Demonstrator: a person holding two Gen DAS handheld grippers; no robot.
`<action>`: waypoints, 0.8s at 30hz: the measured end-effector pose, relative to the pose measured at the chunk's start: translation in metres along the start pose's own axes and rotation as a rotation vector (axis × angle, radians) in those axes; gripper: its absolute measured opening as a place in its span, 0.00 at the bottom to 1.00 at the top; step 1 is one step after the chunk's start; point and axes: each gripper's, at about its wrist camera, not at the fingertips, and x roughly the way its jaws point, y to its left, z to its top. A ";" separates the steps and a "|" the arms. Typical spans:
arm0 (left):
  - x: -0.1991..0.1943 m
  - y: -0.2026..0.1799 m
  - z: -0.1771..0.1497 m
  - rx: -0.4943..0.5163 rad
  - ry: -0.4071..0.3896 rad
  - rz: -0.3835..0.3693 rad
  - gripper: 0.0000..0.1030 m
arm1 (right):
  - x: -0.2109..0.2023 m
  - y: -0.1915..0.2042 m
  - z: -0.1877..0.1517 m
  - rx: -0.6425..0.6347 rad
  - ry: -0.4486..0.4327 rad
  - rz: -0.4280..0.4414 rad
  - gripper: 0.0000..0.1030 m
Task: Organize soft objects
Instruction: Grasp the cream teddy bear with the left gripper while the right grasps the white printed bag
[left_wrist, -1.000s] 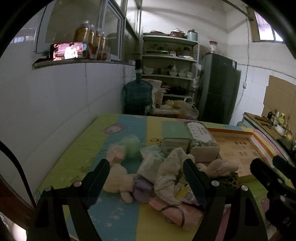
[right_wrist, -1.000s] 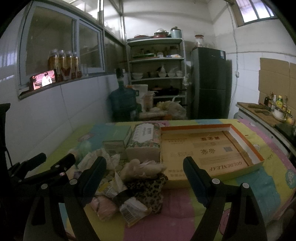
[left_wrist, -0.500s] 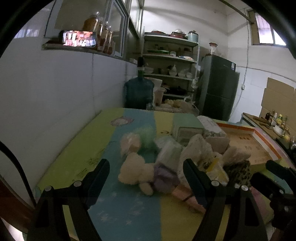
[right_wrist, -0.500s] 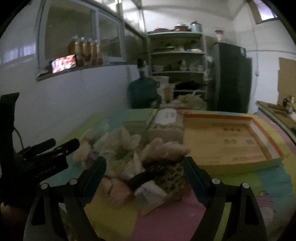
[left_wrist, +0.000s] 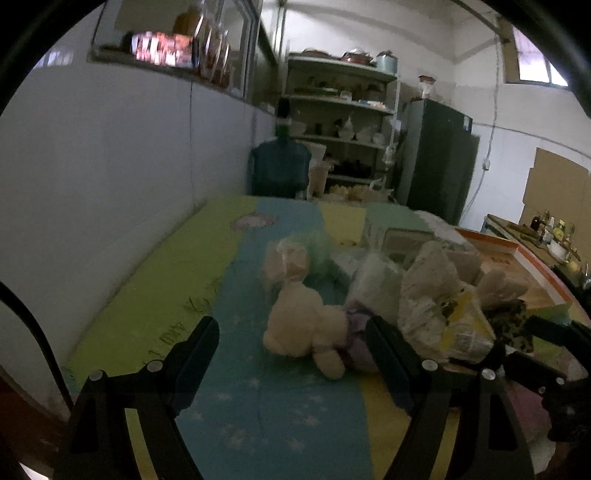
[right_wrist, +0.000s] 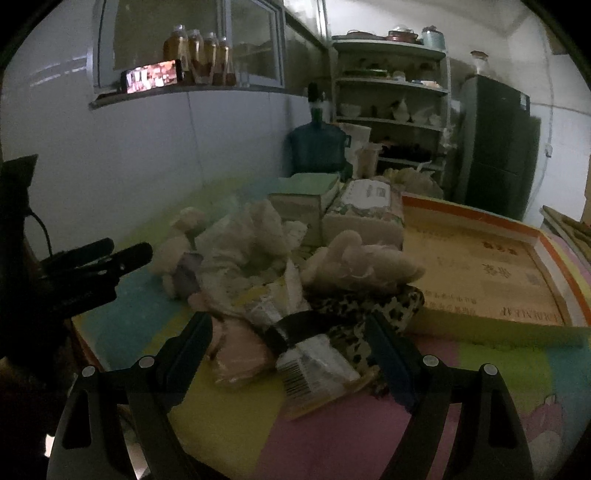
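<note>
A heap of soft things lies on the colourful mat (left_wrist: 155, 295). A cream plush toy (left_wrist: 303, 325) with a purple part lies nearest my left gripper (left_wrist: 291, 339), which is open and empty just in front of it. My right gripper (right_wrist: 288, 332) is open and empty, low over a leopard-print cloth (right_wrist: 369, 306) and a plastic packet with a barcode (right_wrist: 314, 365). A white crumpled cloth (right_wrist: 251, 232) and a cream plush (right_wrist: 354, 258) top the heap. The left gripper also shows in the right wrist view (right_wrist: 103, 254).
An open yellow cardboard tray (right_wrist: 480, 266) lies right of the heap. A tissue pack (right_wrist: 365, 210) and a green box (right_wrist: 306, 195) stand behind it. The white wall runs along the mat's left side. A water jug (right_wrist: 317, 147), shelves and a fridge stand beyond.
Both grippers have dropped lower and swung left toward the heap. The left one now faces the cream plush toy; the right one is close over the leopard cloth. Both stay open.
</note>
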 end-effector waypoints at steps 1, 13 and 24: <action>0.004 0.002 -0.001 -0.007 0.010 0.002 0.79 | 0.002 -0.001 0.000 -0.004 0.004 0.002 0.80; 0.048 0.009 0.004 -0.057 0.117 -0.050 0.80 | 0.026 -0.006 0.002 -0.012 0.068 0.032 0.63; 0.065 0.002 0.012 -0.145 0.148 -0.246 0.43 | 0.038 -0.008 0.003 -0.026 0.123 0.066 0.49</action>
